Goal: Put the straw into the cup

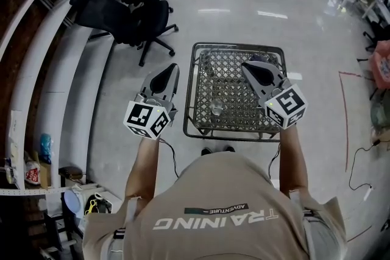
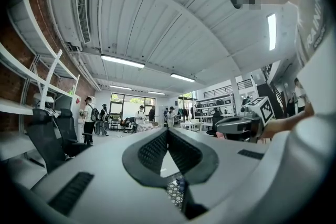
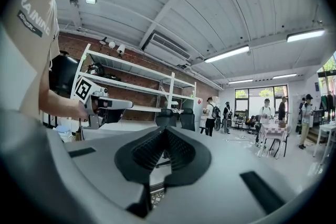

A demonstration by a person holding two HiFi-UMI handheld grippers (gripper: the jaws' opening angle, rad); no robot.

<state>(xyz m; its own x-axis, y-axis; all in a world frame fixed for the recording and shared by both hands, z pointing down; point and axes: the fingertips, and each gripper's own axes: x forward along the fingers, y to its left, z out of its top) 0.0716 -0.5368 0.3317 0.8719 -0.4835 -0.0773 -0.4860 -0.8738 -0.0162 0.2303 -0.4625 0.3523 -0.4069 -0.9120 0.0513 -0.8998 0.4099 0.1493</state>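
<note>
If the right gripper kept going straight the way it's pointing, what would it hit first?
Nothing near: the right gripper points level above the table, so open air first. Farther on, the black chairs look roughly in line, though depth is unclear.

Glossy pale floor (image 1: 244,3) stretches ahead of the left hand-held gripper (image 1: 170,72). Black office chairs (image 1: 131,6) stand ahead to its left, beside white shelving (image 1: 36,64) on a brick wall (image 3: 145,91). Strip lights (image 2: 122,61) line the ribbed white ceiling (image 2: 173,18); windows (image 3: 252,94) show far ahead.
</note>
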